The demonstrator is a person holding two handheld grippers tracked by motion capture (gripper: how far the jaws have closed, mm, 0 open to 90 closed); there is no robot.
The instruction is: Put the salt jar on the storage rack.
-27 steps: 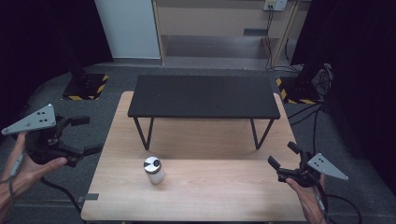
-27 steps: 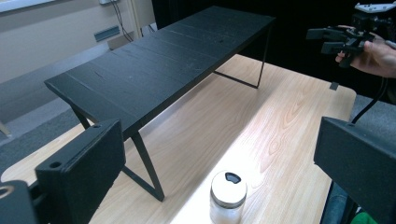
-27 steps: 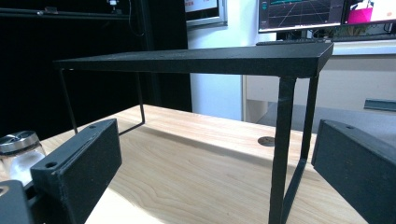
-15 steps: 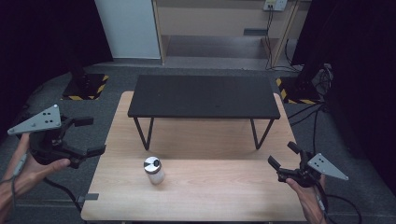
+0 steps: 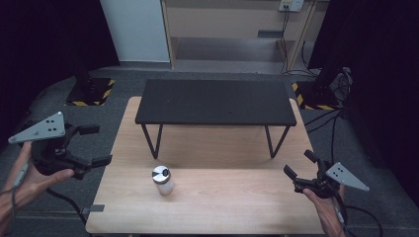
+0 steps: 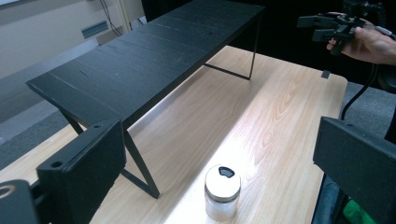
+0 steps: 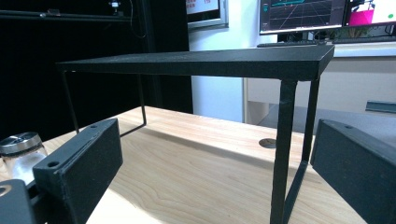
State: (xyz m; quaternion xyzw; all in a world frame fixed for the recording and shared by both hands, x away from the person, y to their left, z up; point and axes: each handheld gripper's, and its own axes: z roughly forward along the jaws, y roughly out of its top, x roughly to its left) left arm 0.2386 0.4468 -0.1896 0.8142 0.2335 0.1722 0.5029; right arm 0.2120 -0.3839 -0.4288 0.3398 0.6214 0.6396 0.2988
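Observation:
A small glass jar (image 5: 162,180) with a silver lid stands on the wooden table (image 5: 232,202), in front of a low black shelf (image 5: 216,102). My left gripper (image 5: 99,145) hovers open just off the table's left edge, level with the jar. In the left gripper view the jar (image 6: 222,191) sits low between my wide-apart jaws, with nothing held. My right gripper (image 5: 298,163) stands open over the table's right front corner. In the right gripper view the jar (image 7: 21,149) is at far left, beyond the left jaw, and the shelf (image 7: 201,60) spans the top.
The shelf's thin black legs (image 5: 150,140) rest on the table behind the jar. One leg (image 7: 285,149) rises close in front of my right gripper. The other hand with its gripper (image 6: 334,28) appears at far right in the left gripper view. Dark floor and cables surround the table.
My left gripper has drifted slightly right, toward the table edge. The right gripper and the jar have stayed where they were.

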